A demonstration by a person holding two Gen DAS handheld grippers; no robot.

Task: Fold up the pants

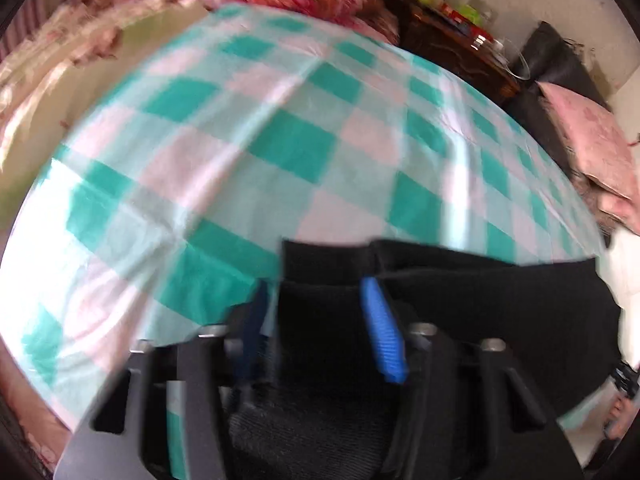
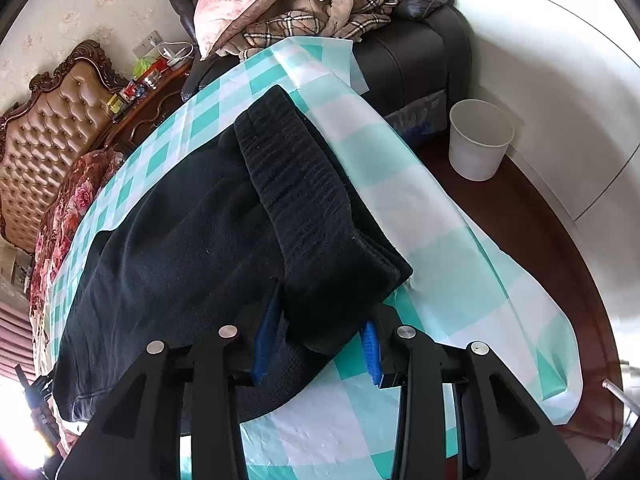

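One pair of black knit pants [image 2: 192, 240] lies folded on a green-and-white checked cloth [image 2: 420, 216] covering a table. Both black grippers with blue pads, left [image 1: 320, 320] and right [image 2: 320, 336], stand partly open astride pant fabric, pads not visibly pressing.

black pants [image 2: 168, 216], cloth [image 2: 420, 208] — teal-white checks

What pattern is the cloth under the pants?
Teal-and-white checks on the cloth; clearest in the right wrist view.
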